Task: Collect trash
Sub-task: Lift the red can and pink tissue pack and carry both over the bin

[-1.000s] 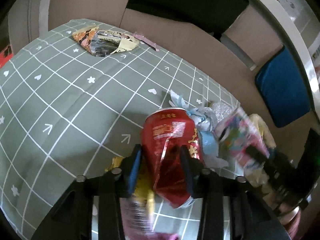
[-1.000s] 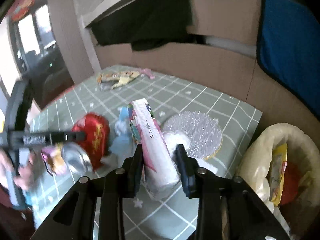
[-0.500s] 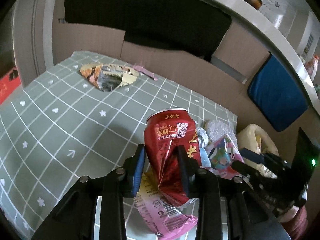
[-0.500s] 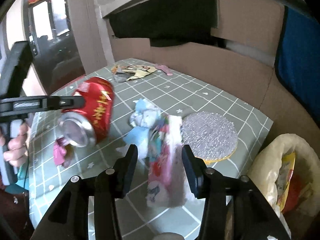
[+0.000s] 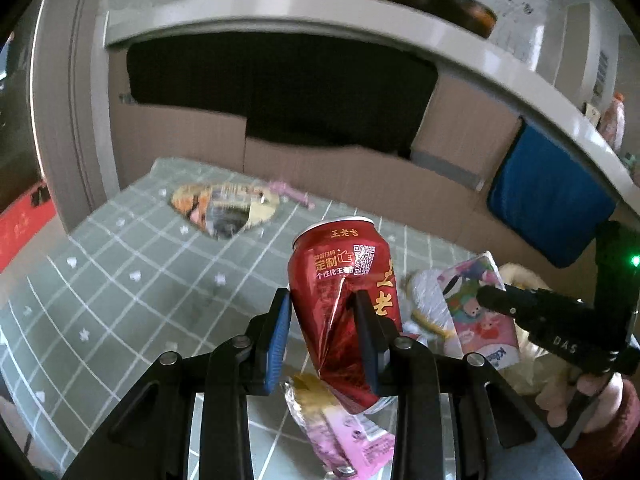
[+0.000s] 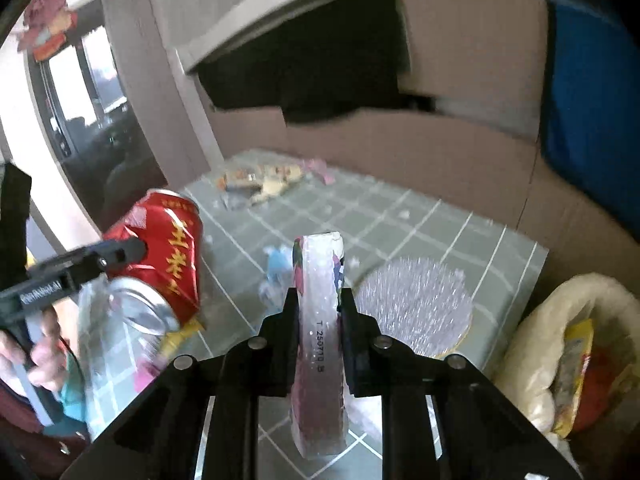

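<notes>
My left gripper point(image 5: 322, 312) is shut on a dented red drink can point(image 5: 344, 280) and holds it above the green checked tablecloth point(image 5: 120, 280). The can also shows in the right wrist view point(image 6: 168, 248). My right gripper point(image 6: 318, 300) is shut on a flattened pink carton point(image 6: 318, 320), held upright above the table; it also shows in the left wrist view point(image 5: 478, 304). A bin lined with a pale bag point(image 6: 560, 360) holding wrappers stands at the table's right end.
Snack wrappers point(image 5: 224, 208) lie at the far side of the table. A pink wrapper point(image 5: 344, 432) lies under the can. A silver round mat point(image 6: 416, 308) and blue-white crumpled paper point(image 6: 276, 268) lie near the bin. Cardboard walls point(image 5: 360, 172) back the table.
Both grippers have risen from the table. The left one lifted the can higher. The right one, open around the carton half a second ago, is now shut on it and lifts it.
</notes>
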`<state>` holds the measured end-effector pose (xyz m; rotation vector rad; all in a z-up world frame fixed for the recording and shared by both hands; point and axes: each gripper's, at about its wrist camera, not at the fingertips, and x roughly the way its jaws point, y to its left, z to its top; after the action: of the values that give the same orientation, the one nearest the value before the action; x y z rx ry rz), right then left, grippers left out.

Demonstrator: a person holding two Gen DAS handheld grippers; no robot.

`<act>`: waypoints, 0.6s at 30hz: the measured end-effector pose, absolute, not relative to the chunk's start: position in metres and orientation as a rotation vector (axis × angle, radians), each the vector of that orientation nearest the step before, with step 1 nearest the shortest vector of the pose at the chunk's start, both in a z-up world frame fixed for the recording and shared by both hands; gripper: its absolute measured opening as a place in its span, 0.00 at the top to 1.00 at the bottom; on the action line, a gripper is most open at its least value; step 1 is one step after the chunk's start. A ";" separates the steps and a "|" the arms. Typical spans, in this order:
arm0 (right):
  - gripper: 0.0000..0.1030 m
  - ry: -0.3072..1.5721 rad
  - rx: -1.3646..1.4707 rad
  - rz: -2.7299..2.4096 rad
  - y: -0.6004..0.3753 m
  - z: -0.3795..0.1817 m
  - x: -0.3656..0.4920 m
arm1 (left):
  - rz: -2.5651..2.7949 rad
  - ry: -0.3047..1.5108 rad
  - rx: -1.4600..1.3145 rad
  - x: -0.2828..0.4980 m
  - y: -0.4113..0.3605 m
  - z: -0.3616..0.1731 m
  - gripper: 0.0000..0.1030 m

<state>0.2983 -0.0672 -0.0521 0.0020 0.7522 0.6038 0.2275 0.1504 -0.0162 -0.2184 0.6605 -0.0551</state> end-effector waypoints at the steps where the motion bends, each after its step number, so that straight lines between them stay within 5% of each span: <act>1: 0.83 0.742 0.007 0.600 -0.069 -0.046 0.298 | -0.055 0.640 -0.209 0.226 0.148 -0.009 0.68; 18: 0.83 0.539 0.004 0.481 -0.120 0.018 0.248 | -0.155 0.492 -0.079 0.210 0.073 0.043 0.68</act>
<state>0.2481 -0.1200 0.0182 0.0043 0.5391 0.4806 0.2102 0.0729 0.0430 -0.0789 0.4921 -0.1552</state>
